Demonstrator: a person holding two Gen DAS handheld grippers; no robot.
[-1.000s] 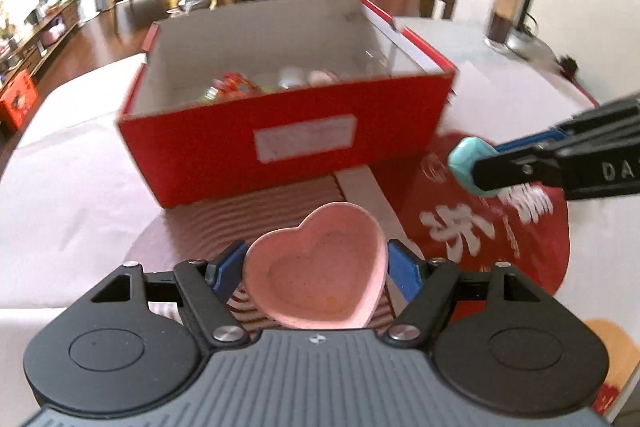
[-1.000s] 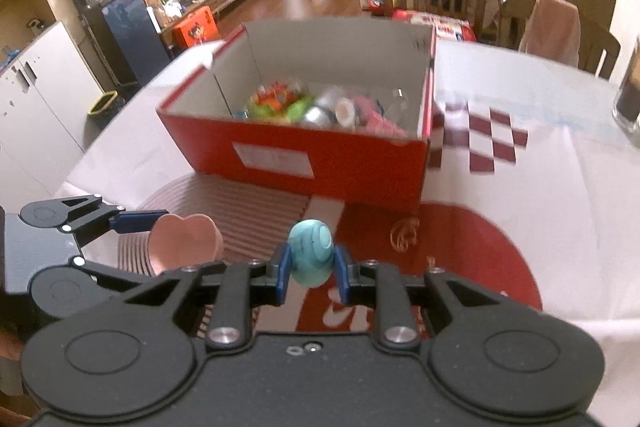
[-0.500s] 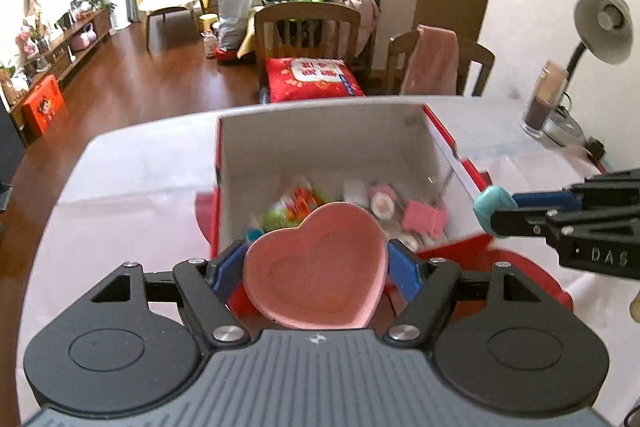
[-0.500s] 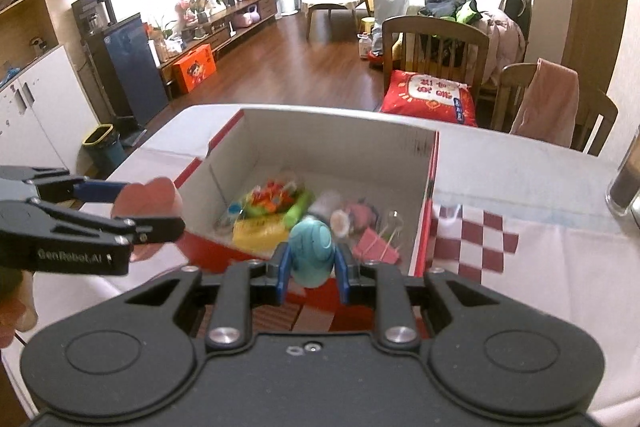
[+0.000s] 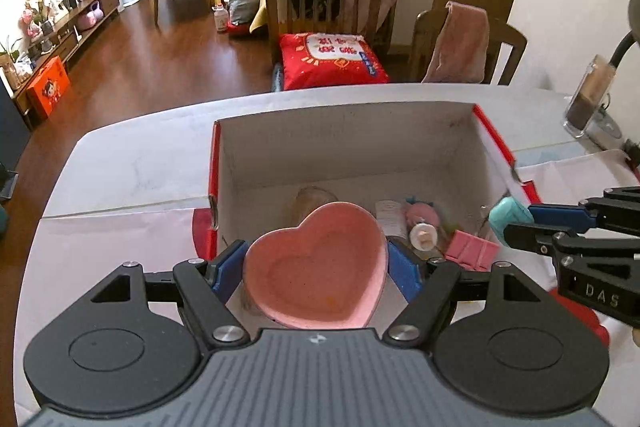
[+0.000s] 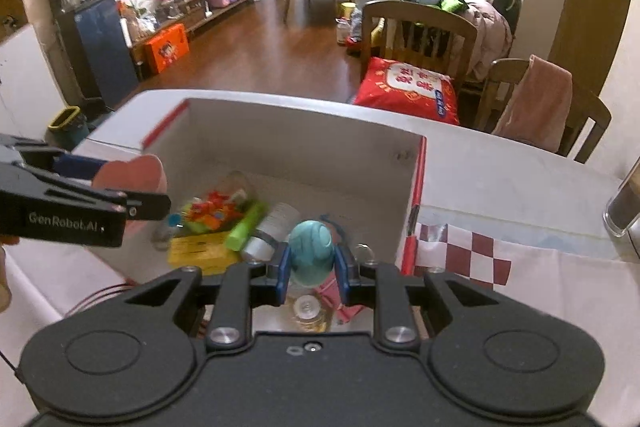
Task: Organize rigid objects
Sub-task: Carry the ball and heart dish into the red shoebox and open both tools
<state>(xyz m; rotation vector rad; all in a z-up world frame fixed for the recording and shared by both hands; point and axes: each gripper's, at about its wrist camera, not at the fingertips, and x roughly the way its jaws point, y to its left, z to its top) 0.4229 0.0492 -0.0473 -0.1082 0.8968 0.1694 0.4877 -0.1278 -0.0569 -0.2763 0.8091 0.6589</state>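
The table is covered in a white cloth, with a red and white checked patch showing on it in the right wrist view, just right of the box. An open red cardboard box, white inside, stands on the table toward its far edge. A clear container with dark contents stands on the table at the far right, well apart from the box, with a lamp base just beside it.

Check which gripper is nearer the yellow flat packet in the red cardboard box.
Left, as far as these views show. The left gripper with the pink heart-shaped dish hovers above the yellow flat packet's side of the red cardboard box; the right gripper, holding the teal egg-shaped toy, hangs further right.
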